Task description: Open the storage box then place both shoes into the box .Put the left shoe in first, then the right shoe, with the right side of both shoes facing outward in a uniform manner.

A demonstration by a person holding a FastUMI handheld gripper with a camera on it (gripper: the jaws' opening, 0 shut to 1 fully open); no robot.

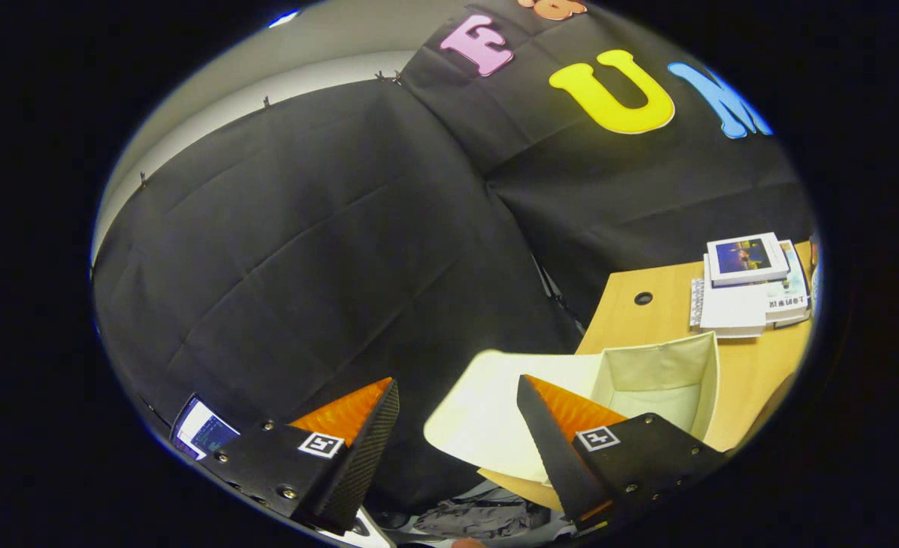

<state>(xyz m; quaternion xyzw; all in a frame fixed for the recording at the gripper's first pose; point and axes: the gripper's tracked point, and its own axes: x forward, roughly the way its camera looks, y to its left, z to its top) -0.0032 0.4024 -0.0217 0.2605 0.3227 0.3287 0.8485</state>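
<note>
Now, cream fabric storage box (658,377) on wooden desk (753,365), lid (487,415) flipped open, gripper (457,426) spread wide, holding nothing

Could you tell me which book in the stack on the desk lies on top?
The small white book with the dark blue picture on its cover tops the stack; the open gripper holds nothing.

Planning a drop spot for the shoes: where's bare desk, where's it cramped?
Bare wood on the desk lies between the open storage box and the stack of books, and around the cable hole. The books crowd the far corner. The box's lid covers the near edge. The gripper hangs open, holding nothing.
</note>
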